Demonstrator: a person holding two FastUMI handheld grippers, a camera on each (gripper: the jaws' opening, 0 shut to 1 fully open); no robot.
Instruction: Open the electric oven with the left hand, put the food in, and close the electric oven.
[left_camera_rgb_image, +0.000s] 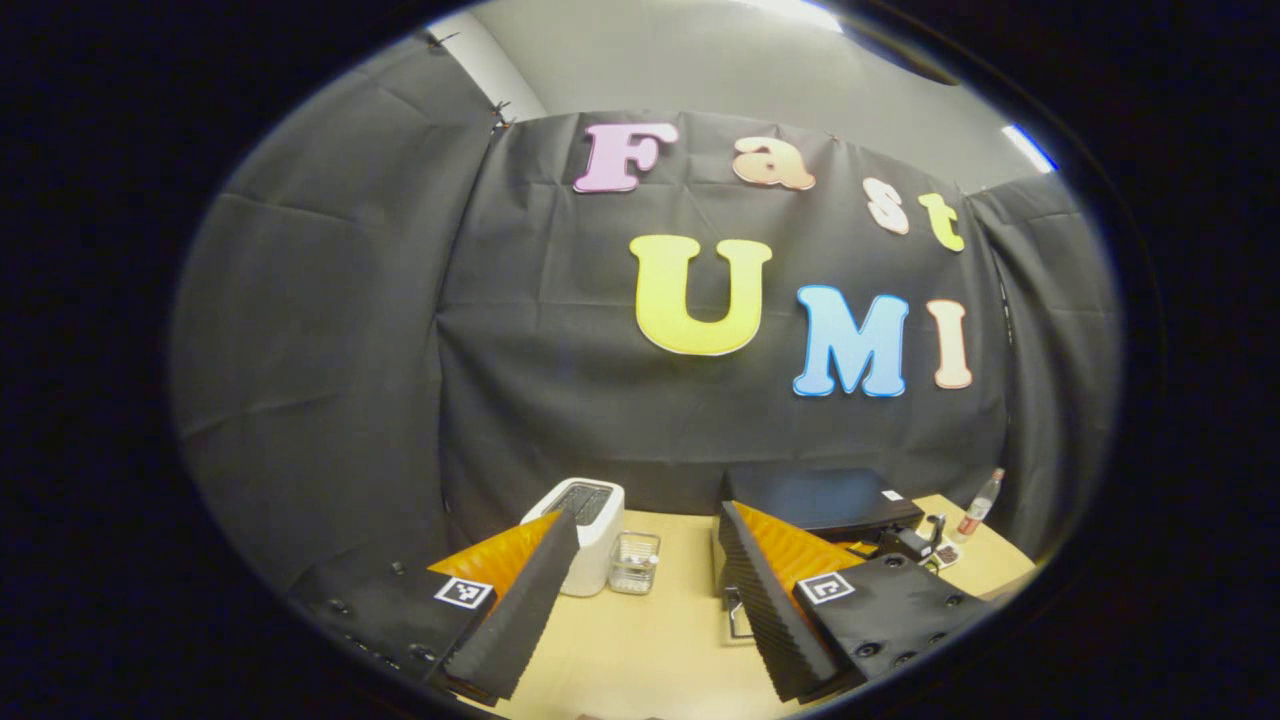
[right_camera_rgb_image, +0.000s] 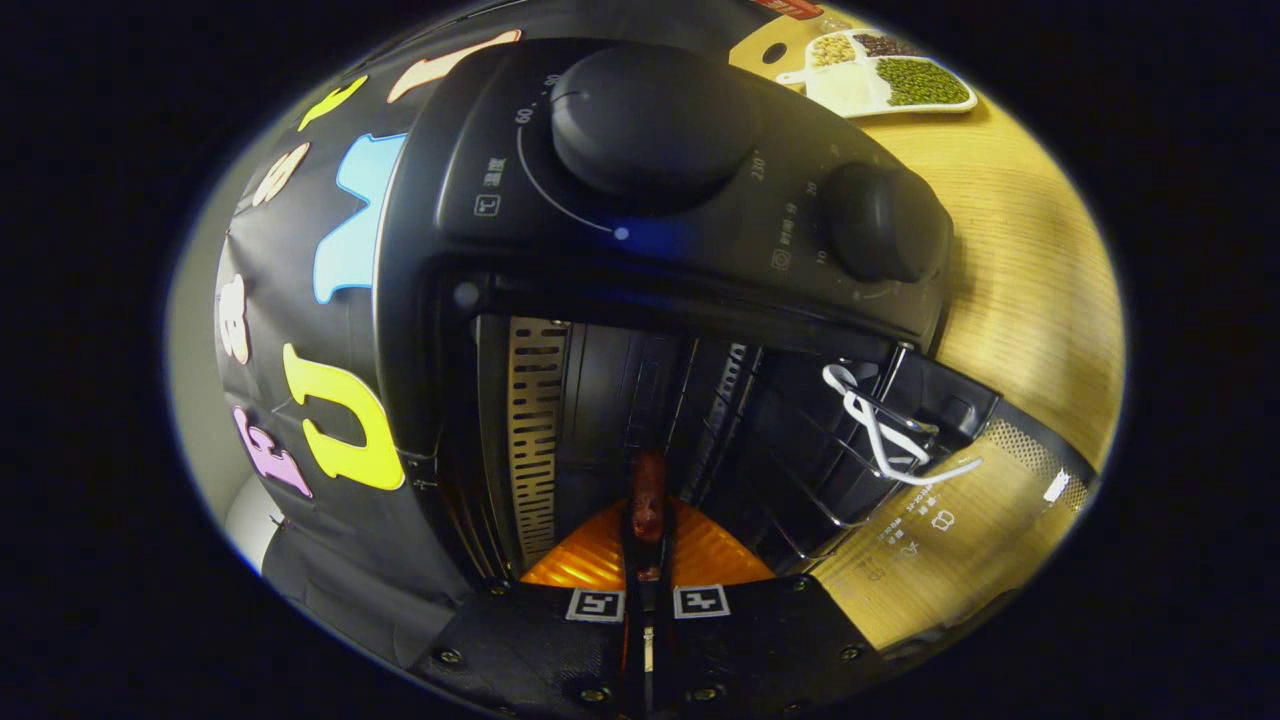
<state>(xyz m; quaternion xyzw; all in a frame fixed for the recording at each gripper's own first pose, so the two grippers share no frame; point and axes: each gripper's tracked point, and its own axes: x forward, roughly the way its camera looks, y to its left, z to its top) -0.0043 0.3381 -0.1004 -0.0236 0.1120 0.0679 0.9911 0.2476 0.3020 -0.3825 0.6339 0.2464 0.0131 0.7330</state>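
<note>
Pinching a reddish-brown sausage (right_camera_rgb_image: 648, 498), right gripper (right_camera_rgb_image: 648, 540) reaches inside the black electric oven (right_camera_rgb_image: 560, 300), cavity depth murky; left gripper (left_camera_rgb_image: 648, 540) gapes wide, empty.

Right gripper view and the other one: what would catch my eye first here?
The black electric oven looms close in the right gripper view, door open, with the right tongs pinching a small reddish sausage at its mouth. In the left gripper view, the left tongs gape open above a pale wooden table with a white toaster.
</note>
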